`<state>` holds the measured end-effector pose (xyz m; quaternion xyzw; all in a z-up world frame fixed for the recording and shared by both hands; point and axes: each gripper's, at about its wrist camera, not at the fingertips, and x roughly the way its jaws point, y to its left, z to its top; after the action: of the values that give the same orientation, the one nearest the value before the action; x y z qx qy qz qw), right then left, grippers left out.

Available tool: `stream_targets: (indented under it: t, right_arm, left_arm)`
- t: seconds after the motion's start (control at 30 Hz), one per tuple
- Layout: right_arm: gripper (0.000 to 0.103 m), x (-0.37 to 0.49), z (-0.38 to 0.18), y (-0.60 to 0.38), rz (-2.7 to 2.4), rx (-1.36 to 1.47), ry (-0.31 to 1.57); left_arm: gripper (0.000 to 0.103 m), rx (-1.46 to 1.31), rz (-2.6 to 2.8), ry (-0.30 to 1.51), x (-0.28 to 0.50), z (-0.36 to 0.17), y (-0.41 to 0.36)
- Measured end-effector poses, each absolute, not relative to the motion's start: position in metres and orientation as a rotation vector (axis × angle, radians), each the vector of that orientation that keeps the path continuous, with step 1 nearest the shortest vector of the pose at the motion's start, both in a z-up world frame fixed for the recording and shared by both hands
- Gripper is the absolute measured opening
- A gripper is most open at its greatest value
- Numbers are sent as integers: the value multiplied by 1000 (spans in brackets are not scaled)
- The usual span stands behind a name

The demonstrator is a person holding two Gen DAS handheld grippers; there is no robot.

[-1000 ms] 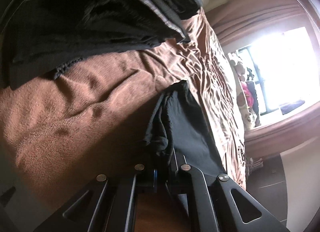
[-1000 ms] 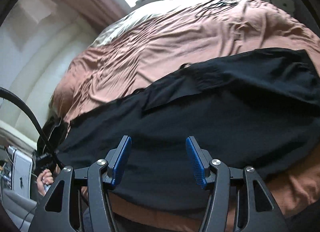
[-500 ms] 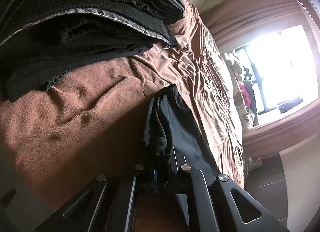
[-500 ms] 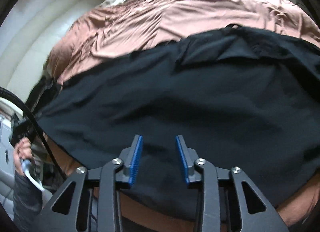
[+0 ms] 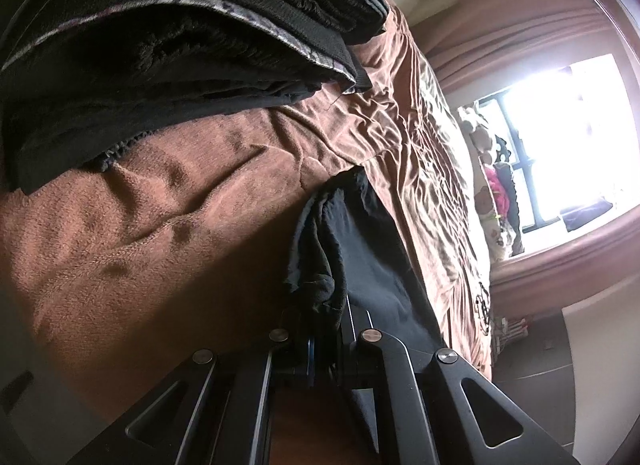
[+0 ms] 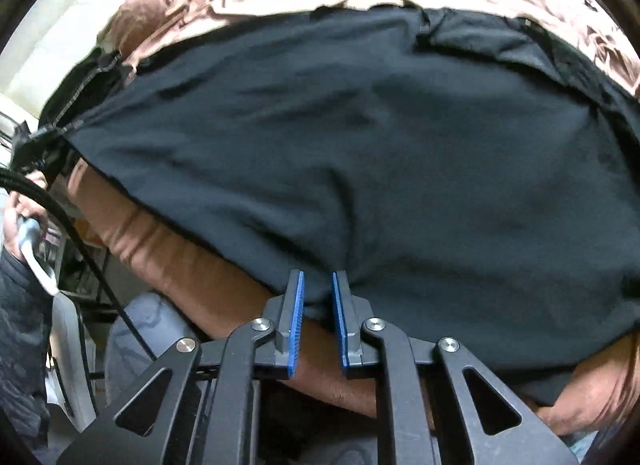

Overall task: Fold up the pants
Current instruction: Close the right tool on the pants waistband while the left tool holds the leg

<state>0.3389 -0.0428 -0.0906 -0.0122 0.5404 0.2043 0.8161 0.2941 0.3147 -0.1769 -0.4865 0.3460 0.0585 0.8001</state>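
- Black cloth, left wrist view: the left hand-held gripper point(image 5: 324, 345) is clamped on a bunched end of the pants point(image 5: 360, 257). From that pinch the fabric runs away up and to the right over the brown bedspread point(image 5: 160, 233), so the garment's long axis lies straight ahead of this gripper. A stack of dark folded garments point(image 5: 180, 45) sits further up the bed, apart from the pants.
- Right wrist view: the pants point(image 6: 360, 145) lie spread flat across the bed, long axis left to right. The right hand-held gripper point(image 6: 318, 293) sits at their near hem, jaws closing, blue pads point(image 6: 297, 305) either side of a small raised ridge of cloth; a narrow gap is visible, so not yet pinched.
- Far left of this view: the other hand point(image 6: 24, 217) at the pants' left end.
- Judgement: both grips lie along the near edge, so the coming fold would carry that edge across the short axis, away toward the far hem.
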Motion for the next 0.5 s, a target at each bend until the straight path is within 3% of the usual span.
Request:
stream_targets:
  t: [0.23, 0.5]
  right_arm:
    - [11, 381, -79, -40, 391, 14, 1088]
    - [11, 433, -106, -38, 333, 47, 1096]
  left_arm:
    - [7, -1054, 135, 752, 291, -185, 317]
    - [7, -1074, 146, 752, 290, -191, 318]
